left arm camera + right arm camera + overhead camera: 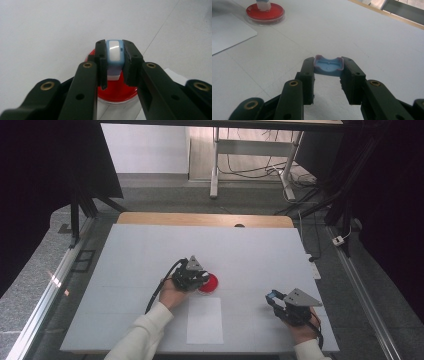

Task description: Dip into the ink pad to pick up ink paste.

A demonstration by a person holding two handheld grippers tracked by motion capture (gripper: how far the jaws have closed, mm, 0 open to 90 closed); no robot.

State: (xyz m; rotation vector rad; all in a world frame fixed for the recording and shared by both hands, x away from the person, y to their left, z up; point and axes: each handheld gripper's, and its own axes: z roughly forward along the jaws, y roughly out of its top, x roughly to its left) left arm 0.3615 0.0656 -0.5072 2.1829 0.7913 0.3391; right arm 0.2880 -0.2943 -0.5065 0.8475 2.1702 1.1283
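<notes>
The table [150,250] lay under a white sheet [204,320]. On it, beside the sheet, sat the red dish [210,284]. My left gripper [115,56] was clamped on a blue-and-white stamp [114,53] held over that dish, and my right gripper [328,67] gripped its blue cap [328,65], well apart from both.

- The left gripper [200,279] is a matte black, boxy tool with a grey three-cornered plate on top.
- A black cable curves from its rear toward the forearm.
- The right gripper [273,296] has the same grey plate and black body.
- Its jaws are flat black bars with brass-ringed screw holes.
- Both forearms wear cream-white knitted sleeves with ribbed cuffs.
</notes>
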